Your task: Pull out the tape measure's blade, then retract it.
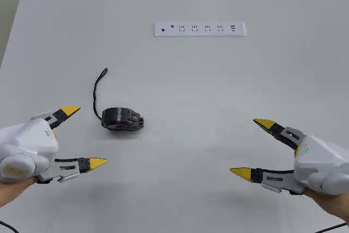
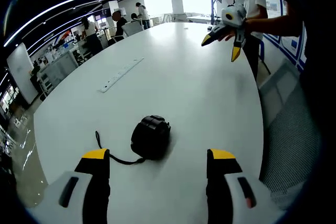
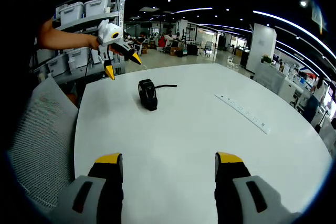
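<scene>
Head view, black tape measure on white table; left gripper, right gripper, jaws spread

I hold my left tool low on my left, jaws spread wide, tips pointing right. My right tool sits opposite, jaws just as wide, tips pointing left. Both grip nothing and are well apart.
</scene>
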Demonstrator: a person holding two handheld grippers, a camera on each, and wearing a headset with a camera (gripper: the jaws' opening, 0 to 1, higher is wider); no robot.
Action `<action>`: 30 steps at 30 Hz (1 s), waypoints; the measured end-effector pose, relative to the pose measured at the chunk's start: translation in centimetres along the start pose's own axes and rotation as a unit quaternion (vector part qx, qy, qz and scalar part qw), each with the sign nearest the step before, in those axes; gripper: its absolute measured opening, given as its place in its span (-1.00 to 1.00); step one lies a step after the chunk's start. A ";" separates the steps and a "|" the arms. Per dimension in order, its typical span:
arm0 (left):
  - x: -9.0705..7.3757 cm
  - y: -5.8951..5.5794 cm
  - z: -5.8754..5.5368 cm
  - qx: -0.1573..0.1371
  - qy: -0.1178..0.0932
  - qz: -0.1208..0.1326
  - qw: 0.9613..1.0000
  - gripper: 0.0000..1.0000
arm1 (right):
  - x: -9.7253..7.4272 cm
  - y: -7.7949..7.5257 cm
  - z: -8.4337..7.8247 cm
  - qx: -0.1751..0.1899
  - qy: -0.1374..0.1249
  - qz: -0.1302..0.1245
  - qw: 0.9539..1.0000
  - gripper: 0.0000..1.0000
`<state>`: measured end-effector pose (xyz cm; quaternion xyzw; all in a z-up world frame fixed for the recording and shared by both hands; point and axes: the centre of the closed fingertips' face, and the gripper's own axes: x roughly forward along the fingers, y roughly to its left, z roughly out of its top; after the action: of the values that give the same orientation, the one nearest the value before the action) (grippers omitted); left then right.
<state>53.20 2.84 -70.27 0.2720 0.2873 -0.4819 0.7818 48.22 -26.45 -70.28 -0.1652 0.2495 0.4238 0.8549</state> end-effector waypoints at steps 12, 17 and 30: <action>1.8 0.7 -0.6 0.047 0.023 -0.037 0.998 0.26 | 3.1 -0.2 0.6 -0.027 -0.003 0.031 0.999 0.25; 2.5 0.9 -0.5 0.066 0.028 -0.052 0.996 0.16 | 4.3 -0.2 0.8 -0.035 -0.007 0.044 0.998 0.18; 4.4 0.9 -1.6 0.131 0.057 -0.096 0.985 -0.01 | 7.6 0.4 1.6 -0.061 -0.025 0.079 0.995 0.00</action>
<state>55.32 1.72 -74.36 0.3699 0.2904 -0.5716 0.6724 52.23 -20.55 -73.32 -0.1863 0.2139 0.5083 0.8131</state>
